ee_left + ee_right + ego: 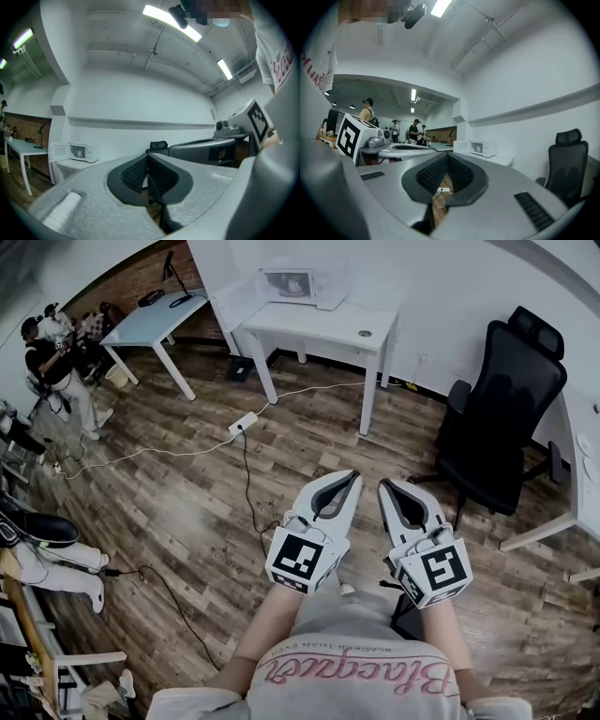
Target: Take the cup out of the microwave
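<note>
Cup (294, 283) seemingly inside microwave (286, 272), white table (319, 326)

Bright, even light comes from ceiling strips (157, 13), which glare white; shadows on the wooden floor (187, 512) are soft. Every view bulges at the edges, corners dark

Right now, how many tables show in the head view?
3 tables: one under the microwave, one left of it, one at the right edge; more may be hidden.
</note>
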Demonstrator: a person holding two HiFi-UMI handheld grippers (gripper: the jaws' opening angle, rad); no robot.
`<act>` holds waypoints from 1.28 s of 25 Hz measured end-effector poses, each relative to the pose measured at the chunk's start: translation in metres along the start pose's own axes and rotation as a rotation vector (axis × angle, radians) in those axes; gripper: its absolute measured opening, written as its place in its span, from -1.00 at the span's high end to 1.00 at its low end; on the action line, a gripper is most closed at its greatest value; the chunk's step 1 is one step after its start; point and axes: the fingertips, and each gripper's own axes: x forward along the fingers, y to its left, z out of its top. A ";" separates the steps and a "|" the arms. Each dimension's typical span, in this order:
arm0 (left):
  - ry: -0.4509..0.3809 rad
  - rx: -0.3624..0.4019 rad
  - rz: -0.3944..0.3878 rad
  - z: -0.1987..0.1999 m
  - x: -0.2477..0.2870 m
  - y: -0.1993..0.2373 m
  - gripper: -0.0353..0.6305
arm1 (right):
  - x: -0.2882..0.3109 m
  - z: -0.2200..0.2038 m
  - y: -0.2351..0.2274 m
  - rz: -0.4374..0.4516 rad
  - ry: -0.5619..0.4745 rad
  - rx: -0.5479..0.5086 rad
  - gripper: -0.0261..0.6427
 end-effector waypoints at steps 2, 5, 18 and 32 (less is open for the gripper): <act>0.000 -0.003 0.000 -0.001 0.003 0.000 0.88 | 0.001 -0.002 -0.003 0.002 0.003 -0.001 0.89; 0.004 -0.019 0.001 -0.006 0.008 0.006 0.88 | 0.007 -0.006 -0.008 0.000 0.013 0.001 0.89; -0.014 -0.029 0.029 -0.003 0.040 0.056 0.88 | 0.053 0.000 -0.034 0.001 0.005 -0.008 0.89; 0.000 -0.030 0.034 -0.009 0.081 0.135 0.88 | 0.137 0.000 -0.057 0.015 0.012 -0.002 0.89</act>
